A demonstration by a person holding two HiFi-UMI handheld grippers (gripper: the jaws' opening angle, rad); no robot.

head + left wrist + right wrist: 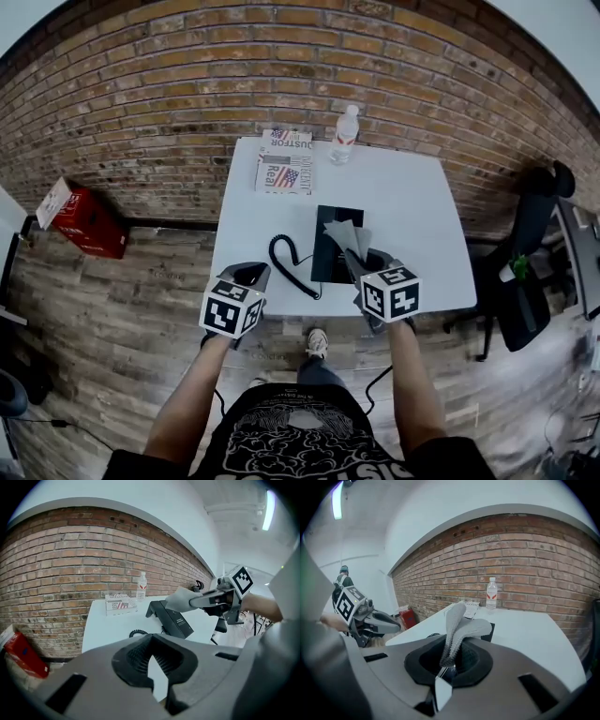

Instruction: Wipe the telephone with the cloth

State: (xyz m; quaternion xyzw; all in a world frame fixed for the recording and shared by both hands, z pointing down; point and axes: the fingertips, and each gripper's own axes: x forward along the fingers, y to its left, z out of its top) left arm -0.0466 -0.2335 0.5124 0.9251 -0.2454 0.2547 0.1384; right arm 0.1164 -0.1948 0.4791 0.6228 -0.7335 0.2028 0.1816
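The telephone [336, 246] lies on the white surface [422, 220]. Our right gripper [356, 258] pinches the cloth [345, 234] just above it. Our left gripper [251, 275] hangs closed and empty near the cord [286, 258].

The cloth [457, 627] is grey, soft and bumpy, like knitted wool. The telephone [323, 267] is dull black plastic, and its curly cord [284, 258] is black too. The table [412, 234] is white and smooth, not shiny. The wall [187, 103] is rough red brick. The floor [122, 309] is wooden boards. The bottle [344, 136] is clear plastic. The left gripper [152, 660] and the right gripper [452, 656] are dull grey plastic, with black ridged pads [136, 656] inside.
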